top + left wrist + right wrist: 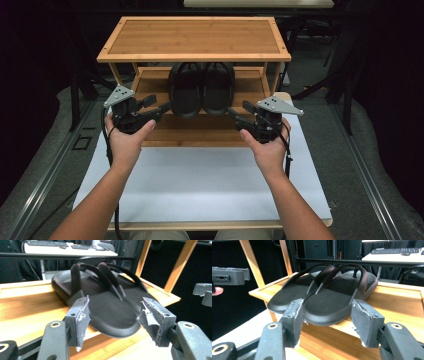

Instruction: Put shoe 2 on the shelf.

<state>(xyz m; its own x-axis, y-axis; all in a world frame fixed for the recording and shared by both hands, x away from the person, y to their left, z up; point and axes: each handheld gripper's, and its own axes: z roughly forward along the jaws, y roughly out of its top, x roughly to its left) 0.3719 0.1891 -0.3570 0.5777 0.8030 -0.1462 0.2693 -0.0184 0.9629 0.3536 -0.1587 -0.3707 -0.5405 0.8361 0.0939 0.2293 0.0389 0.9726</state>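
Both slippers (201, 90) overhanging shelf edge (195, 114)

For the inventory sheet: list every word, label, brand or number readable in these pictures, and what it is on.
No readable text anywhere.
Black sandals: no brand or size mark visible on soles or straps.
Wooden shelf rack: plain, no label.
Keyboards in the background: key markings too small and blurred to read.
Left tool and right tool: no markings to be seen.
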